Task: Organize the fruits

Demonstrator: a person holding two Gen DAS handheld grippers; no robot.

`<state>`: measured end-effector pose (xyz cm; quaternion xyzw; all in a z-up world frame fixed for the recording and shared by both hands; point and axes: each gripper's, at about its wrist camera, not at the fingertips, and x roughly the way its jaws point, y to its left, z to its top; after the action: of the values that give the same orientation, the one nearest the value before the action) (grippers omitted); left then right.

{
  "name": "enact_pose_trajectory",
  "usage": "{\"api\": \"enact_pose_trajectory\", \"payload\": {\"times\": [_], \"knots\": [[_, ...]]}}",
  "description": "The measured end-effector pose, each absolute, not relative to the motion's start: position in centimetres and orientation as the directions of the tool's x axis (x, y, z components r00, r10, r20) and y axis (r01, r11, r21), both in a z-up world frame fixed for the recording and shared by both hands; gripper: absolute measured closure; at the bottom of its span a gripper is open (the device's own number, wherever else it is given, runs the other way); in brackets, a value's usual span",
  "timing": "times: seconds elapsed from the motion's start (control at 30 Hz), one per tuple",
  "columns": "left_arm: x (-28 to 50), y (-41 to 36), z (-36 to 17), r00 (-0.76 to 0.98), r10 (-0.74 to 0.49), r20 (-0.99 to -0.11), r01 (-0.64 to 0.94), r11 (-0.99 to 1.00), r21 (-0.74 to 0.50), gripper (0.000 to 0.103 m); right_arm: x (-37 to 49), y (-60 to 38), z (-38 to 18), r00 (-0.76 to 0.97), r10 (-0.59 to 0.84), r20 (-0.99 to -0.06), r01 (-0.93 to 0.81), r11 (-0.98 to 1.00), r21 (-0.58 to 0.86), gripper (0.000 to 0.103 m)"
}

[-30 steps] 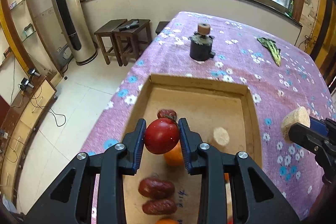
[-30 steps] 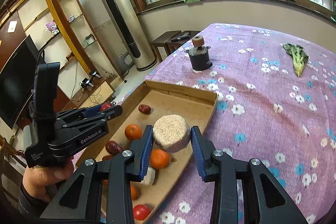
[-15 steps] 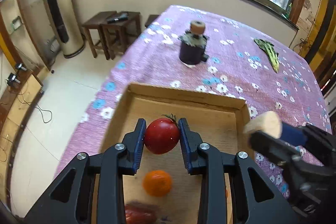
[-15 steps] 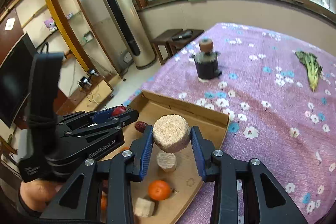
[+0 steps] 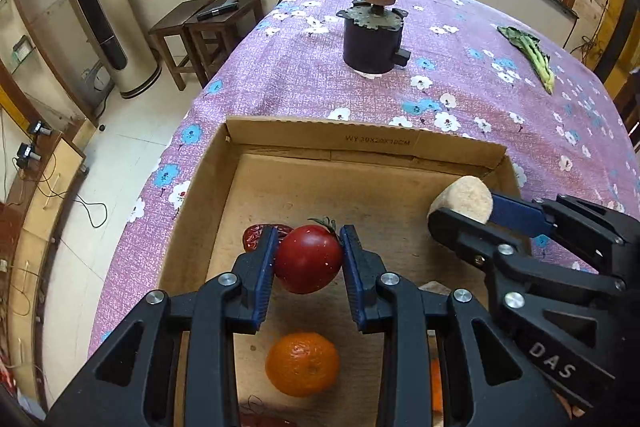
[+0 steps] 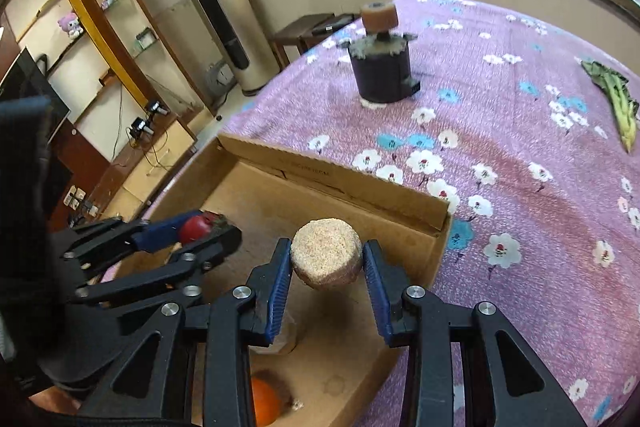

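A purple floral table (image 5: 460,115) bears a cardboard box (image 5: 360,143), dark canister (image 5: 374,43) and leafy greens (image 5: 532,57).

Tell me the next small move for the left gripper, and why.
Probably lower it toward the bare cardboard near the box's far wall, then open. The left gripper is shut on the tomato, held above the box floor with a red date and an orange nearby.
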<state>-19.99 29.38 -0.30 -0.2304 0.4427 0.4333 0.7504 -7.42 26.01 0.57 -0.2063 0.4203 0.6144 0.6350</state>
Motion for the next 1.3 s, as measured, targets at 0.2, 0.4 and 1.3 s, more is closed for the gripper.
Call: {"api": "enact_pose_trajectory", "payload": {"times": [0.2, 0.4, 1.3], "knots": [[-20.1, 29.4, -0.4, 0.237, 0.461, -0.855, -0.849, 0.526, 0.048, 0.074, -7.7, 26.5, 0.0, -0.109, 0.596, -0.796, -0.963, 0.137, 0.234, 0.066], [-19.8, 29.3, -0.5, 0.203, 0.484, -0.851, -0.852, 0.515, 0.089, 0.071, -8.0, 26.6, 0.0, -0.110, 0.591, -0.799, -0.967, 0.121, 0.222, 0.065], [-25.5, 20.5, 2.9, 0.238, 0.555, -0.797, -0.868, 0.490, 0.082, 0.029, -9.8, 19.6, 3.8, -0.206, 0.623, -0.755, -0.974, -0.056, 0.219, 0.044]]}}
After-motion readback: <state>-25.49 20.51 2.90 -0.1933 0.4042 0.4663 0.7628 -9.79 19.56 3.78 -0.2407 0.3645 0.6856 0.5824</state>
